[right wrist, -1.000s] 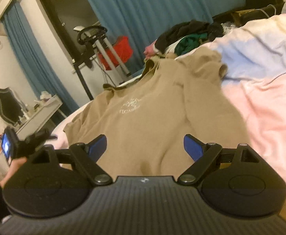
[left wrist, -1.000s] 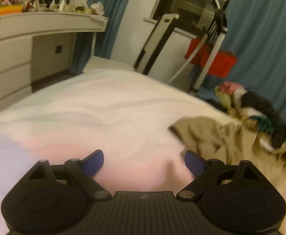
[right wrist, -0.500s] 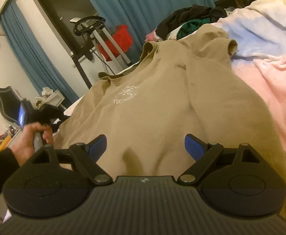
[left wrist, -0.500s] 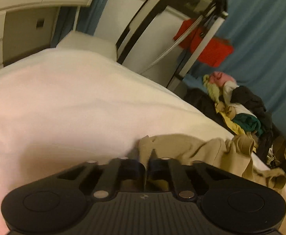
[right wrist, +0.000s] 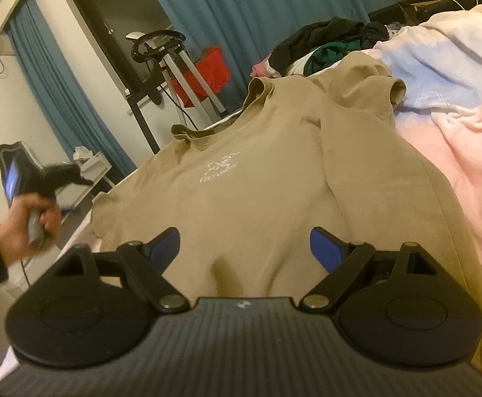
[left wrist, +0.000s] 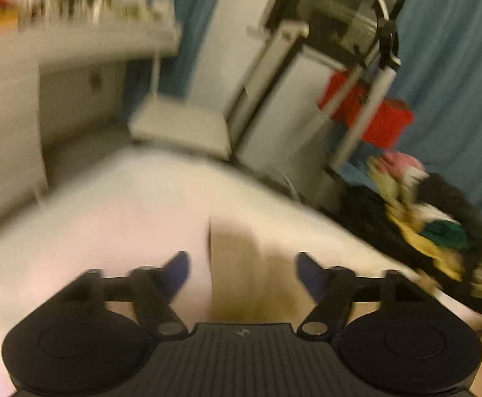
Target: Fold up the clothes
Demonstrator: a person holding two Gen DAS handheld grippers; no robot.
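A tan T-shirt [right wrist: 257,178] with a small white chest print lies spread face up on the bed, its collar at the far end. My right gripper [right wrist: 244,248] is open and empty, low over the shirt's near hem. My left gripper [left wrist: 242,273] is open and empty; a tan edge of the shirt [left wrist: 237,264] lies between and beyond its blue fingertips, in a blurred view. The left gripper also shows in the right wrist view [right wrist: 42,182], held in a hand off the shirt's left side.
The bed [right wrist: 456,152] has a pink and pale blue cover. A pile of dark and coloured clothes [right wrist: 327,43] lies at the far end. A white desk [left wrist: 59,49], a white stool [left wrist: 181,129] and an exercise machine with red fabric [left wrist: 366,109] stand beyond the bed.
My left gripper shut on the shirt's edge half a second ago and has now opened, letting it go. The right gripper stayed open and moved slightly closer over the shirt.
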